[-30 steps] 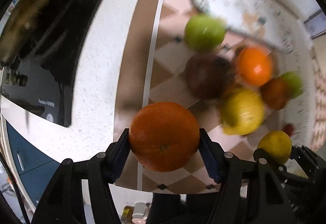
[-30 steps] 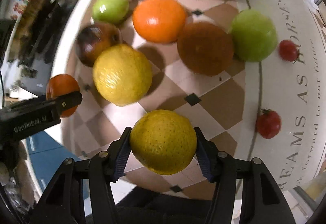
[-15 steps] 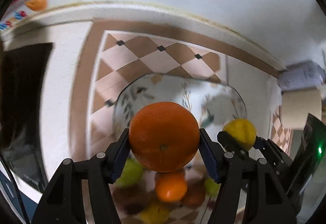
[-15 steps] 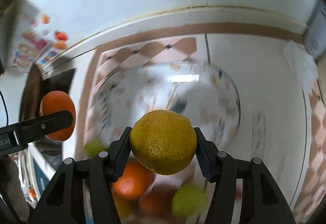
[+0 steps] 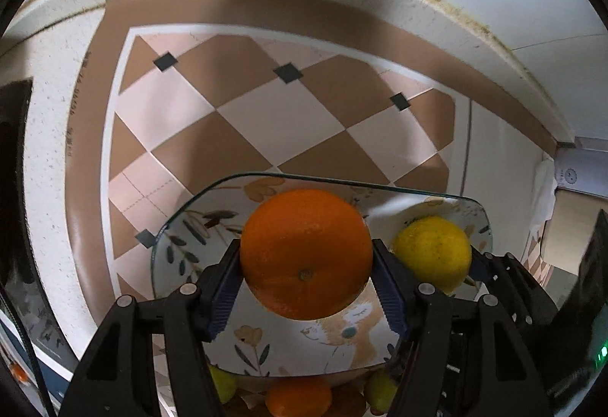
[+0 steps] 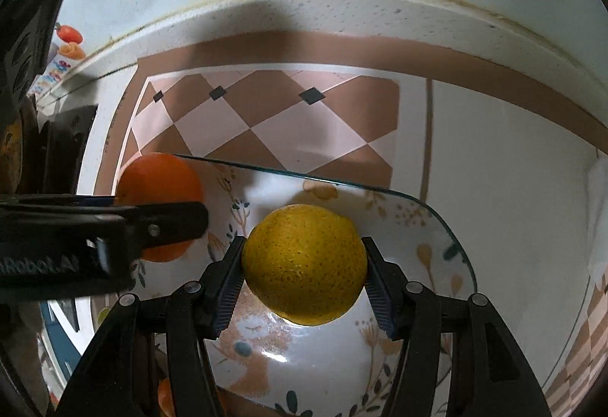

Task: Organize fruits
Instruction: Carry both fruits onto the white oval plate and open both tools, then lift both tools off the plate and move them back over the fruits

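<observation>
Checkered mat [image 5: 266, 120] is spread under a plate [image 5: 178, 238]. Directly above the plate, an orange [image 5: 306, 253] is clamped by the left gripper [image 5: 306, 278], a lemon [image 6: 304, 265] by the right gripper [image 6: 302, 282], side by side.

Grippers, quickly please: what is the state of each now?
Left gripper: shut on the orange.
Right gripper: shut on the lemon.
</observation>
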A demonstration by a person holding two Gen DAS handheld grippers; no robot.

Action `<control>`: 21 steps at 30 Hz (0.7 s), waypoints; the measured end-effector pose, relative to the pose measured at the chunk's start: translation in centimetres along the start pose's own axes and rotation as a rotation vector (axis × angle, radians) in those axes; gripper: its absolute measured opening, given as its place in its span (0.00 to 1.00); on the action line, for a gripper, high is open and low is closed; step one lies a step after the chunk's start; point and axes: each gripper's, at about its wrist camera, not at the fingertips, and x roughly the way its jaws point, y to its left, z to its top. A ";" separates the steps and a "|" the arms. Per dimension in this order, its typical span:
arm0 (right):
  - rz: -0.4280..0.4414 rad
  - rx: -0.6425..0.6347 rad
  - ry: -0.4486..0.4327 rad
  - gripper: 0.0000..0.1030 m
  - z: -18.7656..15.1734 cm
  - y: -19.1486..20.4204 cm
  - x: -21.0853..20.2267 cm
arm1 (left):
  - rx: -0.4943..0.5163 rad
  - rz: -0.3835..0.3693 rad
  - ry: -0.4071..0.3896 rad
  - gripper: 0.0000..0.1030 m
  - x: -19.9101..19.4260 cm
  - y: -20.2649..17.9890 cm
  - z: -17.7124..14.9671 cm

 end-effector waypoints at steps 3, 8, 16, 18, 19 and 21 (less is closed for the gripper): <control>-0.006 -0.014 0.014 0.60 0.1 0.2 0.0 | -0.016 0.002 0.028 0.61 0.5 0.2 0.2; -0.006 -0.007 0.039 0.75 0.9 0.8 0.4 | -0.005 0.006 0.015 0.61 0.2 0.2 0.4; -0.062 0.047 0.057 0.90 -0.1 0.6 -1.3 | 0.030 0.044 -0.090 0.83 -3.6 0.0 -1.1; -0.087 0.066 0.051 0.90 -1.0 0.4 -2.2 | 0.043 0.062 -0.124 0.83 -4.7 0.0 -2.0; -0.100 0.073 0.050 0.90 -1.5 0.4 -2.5 | 0.048 0.079 -0.148 0.83 -5.4 0.2 -2.6; -0.118 0.096 0.041 0.91 -2.8 0.3 -3.7 | 0.052 0.114 -0.196 0.83 -6.6 0.5 -3.9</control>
